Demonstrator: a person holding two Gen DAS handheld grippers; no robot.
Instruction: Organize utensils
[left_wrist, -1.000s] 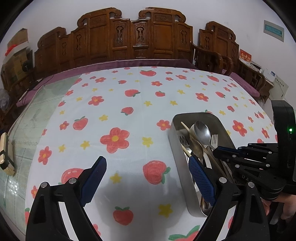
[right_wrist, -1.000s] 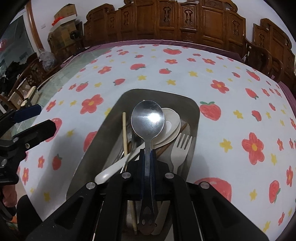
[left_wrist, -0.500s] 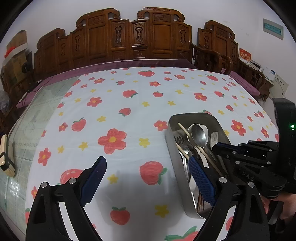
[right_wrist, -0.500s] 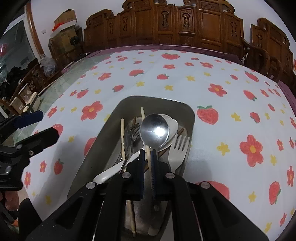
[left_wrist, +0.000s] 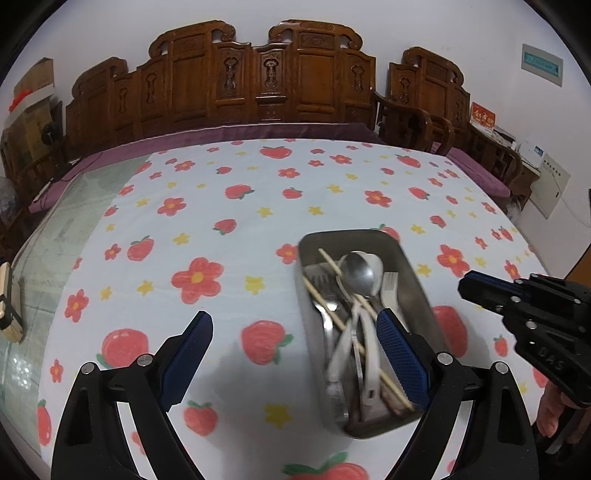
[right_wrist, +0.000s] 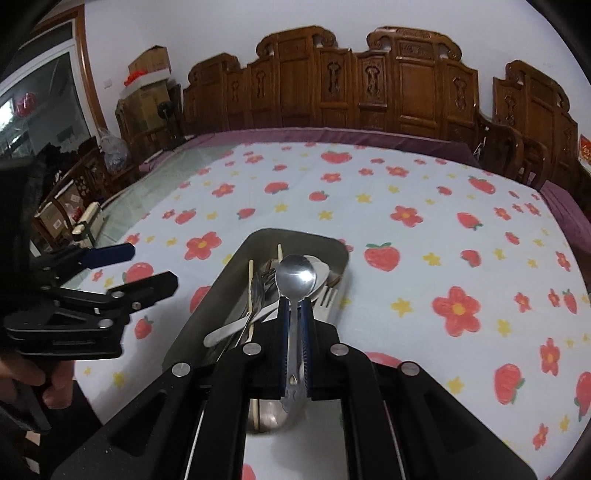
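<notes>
Right hand-held gripper (right_wrist: 294, 306) above tray (right_wrist: 207, 306) rim.

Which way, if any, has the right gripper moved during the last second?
Yes. In the left wrist view the right gripper earlier overlapped the metal tray's right side; now it sits clear of it, further right.

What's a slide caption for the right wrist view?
Right gripper clamps a metal spoon by its handle above the utensil tray on a flowered tablecloth.
</notes>
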